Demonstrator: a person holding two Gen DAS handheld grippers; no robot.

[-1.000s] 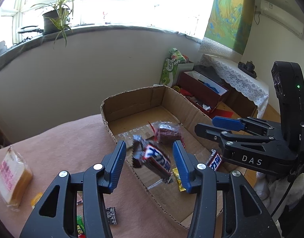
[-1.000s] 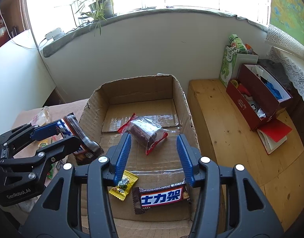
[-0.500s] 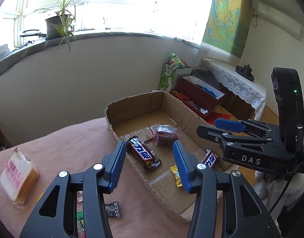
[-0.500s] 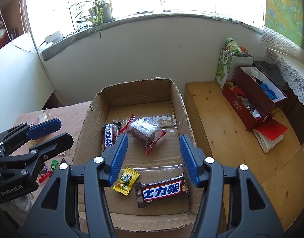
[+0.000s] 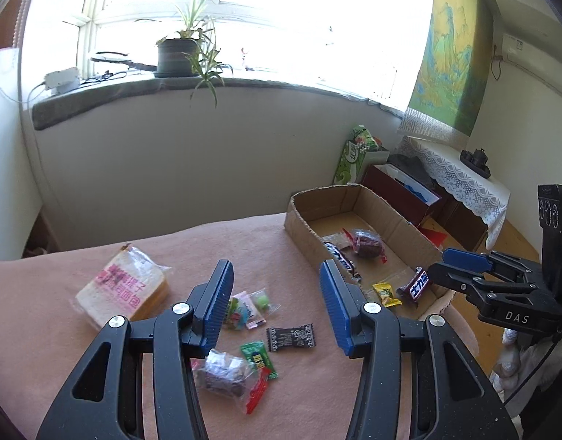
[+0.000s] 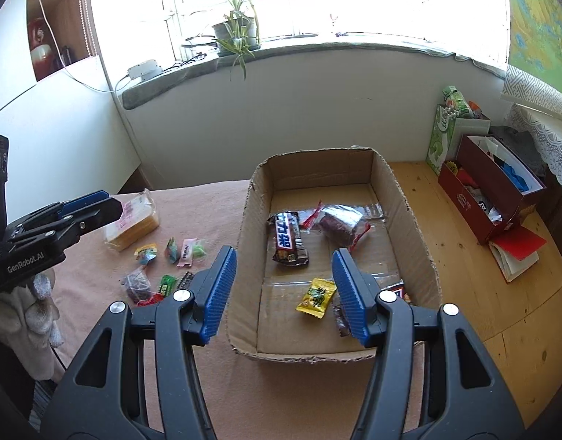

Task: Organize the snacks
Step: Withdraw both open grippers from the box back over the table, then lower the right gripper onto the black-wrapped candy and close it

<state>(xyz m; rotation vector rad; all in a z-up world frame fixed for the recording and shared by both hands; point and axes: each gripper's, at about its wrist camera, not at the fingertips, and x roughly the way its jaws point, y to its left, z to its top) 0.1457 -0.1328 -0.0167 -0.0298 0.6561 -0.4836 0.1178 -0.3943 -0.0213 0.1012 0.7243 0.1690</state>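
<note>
An open cardboard box holds a blue-and-white chocolate bar, a dark cake in a clear wrapper, a yellow candy and a second bar, half hidden by my finger. My right gripper hangs open over the box's near end, with nothing between its fingers. My left gripper is open and empty above loose snacks on the pink cloth: a bread packet, small candies, a black wrapper, a green candy and a wrapped dark cake.
The box sits at the cloth's right edge, beside a wooden surface. A dark red box and a green bag stand at the back right. A white wall and a windowsill with a plant close off the far side.
The chocolate bar that was between my left fingers now lies in the box. My left gripper has swung left over the loose snacks. My right gripper has drawn back from the box.
</note>
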